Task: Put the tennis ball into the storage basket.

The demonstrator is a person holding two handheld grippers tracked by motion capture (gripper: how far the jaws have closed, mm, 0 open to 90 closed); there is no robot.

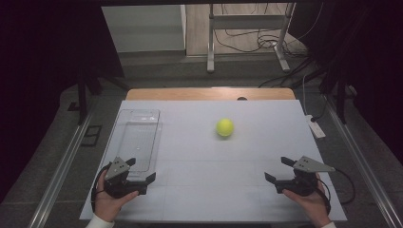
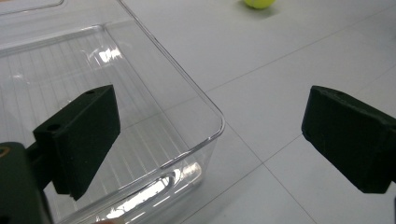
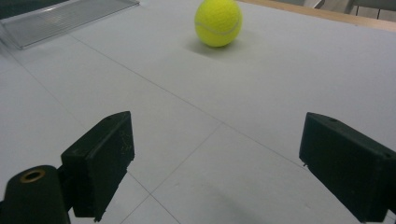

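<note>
A: What sits at the middle of the scene?

B: A yellow-green ball (image 1: 225, 127), round and fuzzy like a tennis ball, with a pale seam. It rests alone on the white table (image 1: 209, 190), a little right of centre and toward the far side.

A: Which gripper is closer to it?

B: By my judgement the right gripper (image 1: 280, 169). It sits at the near right edge, and the ball lies ahead of it and to its left. In the right gripper view the ball (image 3: 218, 22) is straight ahead, slightly left of the line between the jaws. A ball has no long axis, so any approach angle would do.

A: Are the jaws holding anything?

B: No. Both grippers have their jaws spread wide with nothing between them. The jaws are black, blocky and matte.

A: And the left gripper?

B: The left gripper (image 1: 141, 169) is at the near left, with its jaws straddling the near right corner of a clear plastic bin (image 1: 135, 137). The bin is long, rectangular, glossy, with a ribbed floor, and it looks empty. Its long side runs away from the person. The ball is well apart from it, to the right.
</note>
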